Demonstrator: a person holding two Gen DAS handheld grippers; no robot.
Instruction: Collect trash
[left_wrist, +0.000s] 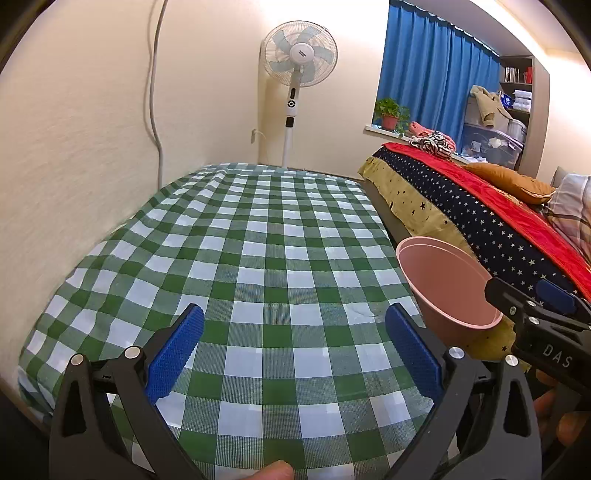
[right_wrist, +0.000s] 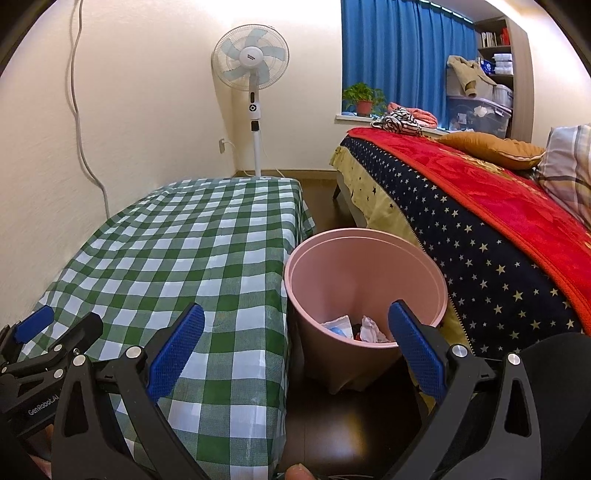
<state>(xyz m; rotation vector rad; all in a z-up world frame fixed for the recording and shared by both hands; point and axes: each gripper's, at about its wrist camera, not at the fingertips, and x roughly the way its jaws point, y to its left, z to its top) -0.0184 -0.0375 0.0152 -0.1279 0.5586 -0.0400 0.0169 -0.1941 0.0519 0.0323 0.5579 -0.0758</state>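
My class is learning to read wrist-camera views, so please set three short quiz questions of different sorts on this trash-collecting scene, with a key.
1. True or false: the left claw grips a piece of trash.
2. Where does the pink bin stand?
A. on the checked tablecloth
B. on the floor between the table and the bed
C. on the windowsill
3. Fill in: the crumpled trash lies inside the ____.

Key:
1. False; both it and the right claw are open and empty.
2. B.
3. Bin.
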